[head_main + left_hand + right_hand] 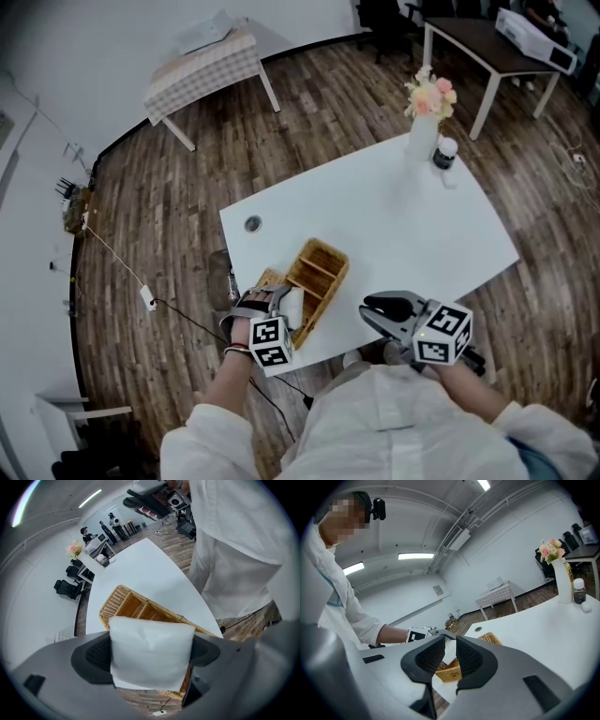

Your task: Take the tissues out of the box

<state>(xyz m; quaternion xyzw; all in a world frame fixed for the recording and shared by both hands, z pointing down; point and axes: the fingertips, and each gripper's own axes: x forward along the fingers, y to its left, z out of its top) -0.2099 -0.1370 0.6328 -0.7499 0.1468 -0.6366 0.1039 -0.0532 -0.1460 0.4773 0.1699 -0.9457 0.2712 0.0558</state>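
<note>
Tissue (152,641) first: where was it?

Right up close. It was a folded white tissue, pinched flat between the jaws of the left gripper (150,656), with one pad on each side edge. It hung over the near end of the wicker box (321,265). I couldn't tell whether its lower edge was above the rim or still inside.

And the box itself?

It lay at a slant on the white tabletop (394,220), near the front-left corner. Woven partitions split it into long compartments, and those in sight showed only their woven floors. The end under the left gripper was covered.

What about the other side?

The right gripper (450,638) hovered over the front edge of the tabletop, apart from the box and pointing toward it. Its jaws were drawn all but together, with only a thin slit between the pads and nothing in it.

Anything farther out on the tabletop?

A small round grommet (251,223) sat beyond the box, near the left edge. At the far corner stood a white vase (422,141) holding pink and cream flowers (431,94). Just beside it was a dark jar (444,153) with a pale lid, and its contents couldn't be made out.

Past that?

Wooden floor (159,187), a cloth-covered table (202,66) in a checked pattern, and a dark table (473,37) in the far-right corner.
</note>
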